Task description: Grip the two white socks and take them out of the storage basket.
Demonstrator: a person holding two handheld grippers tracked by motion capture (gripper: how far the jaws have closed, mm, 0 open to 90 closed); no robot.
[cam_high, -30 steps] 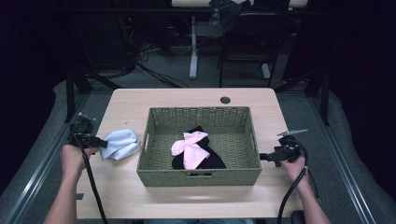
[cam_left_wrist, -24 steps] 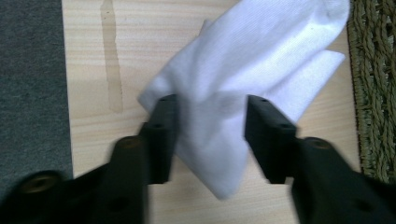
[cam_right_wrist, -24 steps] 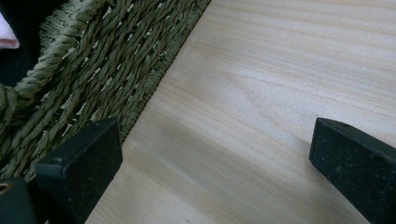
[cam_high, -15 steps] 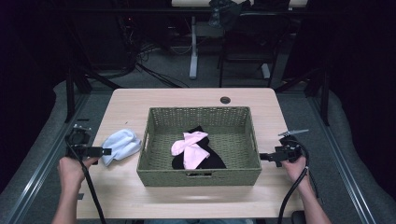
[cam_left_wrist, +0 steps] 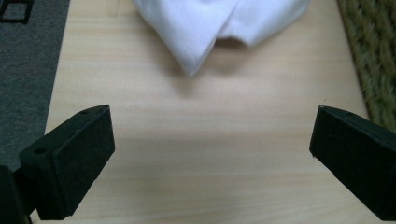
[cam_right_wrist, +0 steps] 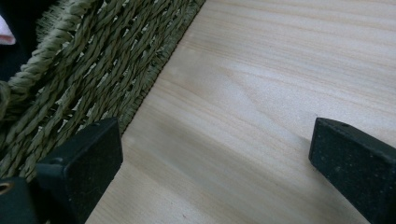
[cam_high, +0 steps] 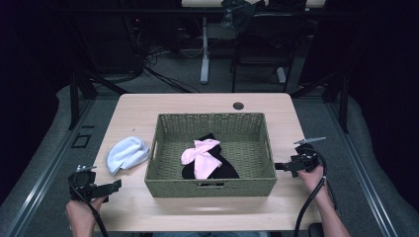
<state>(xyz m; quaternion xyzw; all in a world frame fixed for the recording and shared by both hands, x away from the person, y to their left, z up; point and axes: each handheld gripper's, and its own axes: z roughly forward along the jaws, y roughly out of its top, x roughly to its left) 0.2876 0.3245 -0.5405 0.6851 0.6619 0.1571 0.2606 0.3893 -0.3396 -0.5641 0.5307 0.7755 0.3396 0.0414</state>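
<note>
A pale blue cloth (cam_high: 127, 153) lies on the table left of the woven basket (cam_high: 212, 187). In the basket a pink cloth (cam_high: 200, 155) rests on a black cloth (cam_high: 225, 168). My left gripper (cam_high: 117, 186) is near the table's front left corner, short of the pale cloth (cam_left_wrist: 219, 23). Its jaws have just been opening and stand wide in the left gripper view (cam_left_wrist: 212, 135), with bare wood between them. My right gripper (cam_high: 277, 166) hovers beside the basket's right wall (cam_right_wrist: 93, 70), open (cam_right_wrist: 215, 144) and holding nothing.
A small dark grommet (cam_high: 238, 105) sits in the tabletop behind the basket. The basket's left wall (cam_left_wrist: 373, 60) is close on the left gripper's right. Grey floor (cam_left_wrist: 28, 70) lies past the table's left edge. Dark stands and cables are behind the table.
The left gripper let go of the pale blue cloth and drew back toward the table's front edge, its jaws opening. The cloth stays beside the basket. The right gripper has not moved.
</note>
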